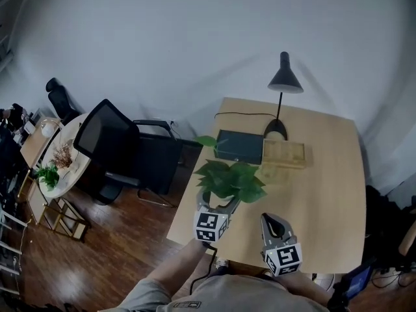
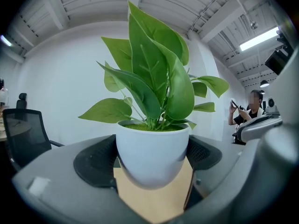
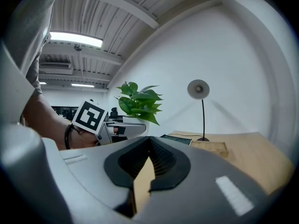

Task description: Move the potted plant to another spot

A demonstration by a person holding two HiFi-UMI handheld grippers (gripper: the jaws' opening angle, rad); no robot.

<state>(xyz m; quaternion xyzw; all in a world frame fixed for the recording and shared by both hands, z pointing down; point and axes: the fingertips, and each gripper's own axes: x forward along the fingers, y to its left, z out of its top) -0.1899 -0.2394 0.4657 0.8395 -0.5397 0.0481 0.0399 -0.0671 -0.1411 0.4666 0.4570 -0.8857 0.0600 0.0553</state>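
Note:
The potted plant has broad green leaves and a round white pot. It is near the left front part of the wooden table. My left gripper reaches in from the front, and its dark pads press the pot on both sides, so it is shut on the pot. Whether the pot's base rests on the table cannot be told. My right gripper is to the right of the plant over the table's front, shut with nothing held. From there the plant shows to the left.
Behind the plant lie a dark notebook and a wooden tray, with a black desk lamp at the back. A black office chair stands off the table's left edge. A person stands far off.

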